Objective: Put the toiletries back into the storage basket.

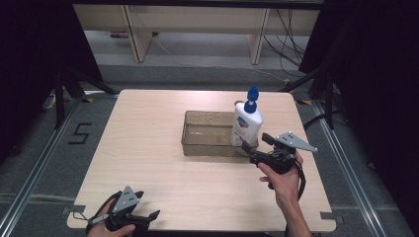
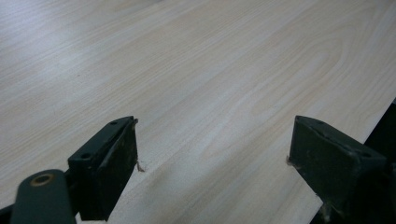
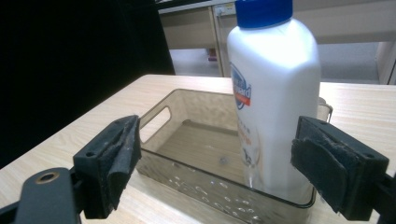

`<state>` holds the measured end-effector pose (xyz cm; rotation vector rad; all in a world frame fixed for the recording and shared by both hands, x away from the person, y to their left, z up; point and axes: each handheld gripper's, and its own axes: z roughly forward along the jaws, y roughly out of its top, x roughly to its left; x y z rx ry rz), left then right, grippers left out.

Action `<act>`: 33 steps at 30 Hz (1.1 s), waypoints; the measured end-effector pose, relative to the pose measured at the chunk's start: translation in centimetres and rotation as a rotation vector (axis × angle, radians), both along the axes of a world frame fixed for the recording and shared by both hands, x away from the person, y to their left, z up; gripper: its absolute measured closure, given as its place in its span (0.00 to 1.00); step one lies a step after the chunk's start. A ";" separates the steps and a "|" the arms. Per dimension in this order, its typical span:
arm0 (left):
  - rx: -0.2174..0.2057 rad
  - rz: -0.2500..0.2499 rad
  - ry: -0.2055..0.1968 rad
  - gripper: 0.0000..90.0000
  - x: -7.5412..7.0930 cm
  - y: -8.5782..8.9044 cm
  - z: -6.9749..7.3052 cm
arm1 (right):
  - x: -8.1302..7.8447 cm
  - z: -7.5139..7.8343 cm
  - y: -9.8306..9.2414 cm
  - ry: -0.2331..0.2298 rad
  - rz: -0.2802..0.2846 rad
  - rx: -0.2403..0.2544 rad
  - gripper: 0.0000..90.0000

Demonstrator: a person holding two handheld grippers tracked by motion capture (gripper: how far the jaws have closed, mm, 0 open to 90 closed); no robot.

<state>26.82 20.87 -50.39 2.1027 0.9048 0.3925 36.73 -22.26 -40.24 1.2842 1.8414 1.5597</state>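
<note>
**Bottle in bin, right gripper open just short of it**

- Step, as judged: either a release just done or a grasp about to be made; which one cannot be told. Bottle [image 1: 246, 124] is standing upright inside the bin [image 1: 197, 146], at its right end, blue cap up.
- Right gripper [image 1: 256, 144]: fingers [image 3: 112, 161] set wide apart, nothing clamped. In the right gripper view the bottle is seen ahead of the fingers, offset toward the right pad, with the bin's near wall between the pads and the bottle's base.
- Left gripper [image 1: 148, 217]: fingers [image 2: 112, 163] apart, nothing between them, bare table [image 2: 210, 84] ahead. It is parked at the near table edge, well apart from the bin.
- Next move, if a grasp is meant: the fingers should be raised above the bin rim and shifted toward the right pad's side so the bottle body is centred between them, then closed on the body above the rim.
- Edges: bin rim lies just ahead of and below the pads; a low approach would likely hit the wall and push the bin. The bottle is tall and narrow, so a one-sided touch could tip it.
- Room: open table is available behind the fingers and to both sides of the bin; right table edge is near the right hand [image 1: 284, 180].
</note>
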 end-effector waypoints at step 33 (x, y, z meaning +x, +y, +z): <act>0.003 -0.002 0.003 0.17 0.0 0.0 0.0 | -1.2 -1.8 0.9 0.017 0.061 -0.033 0.18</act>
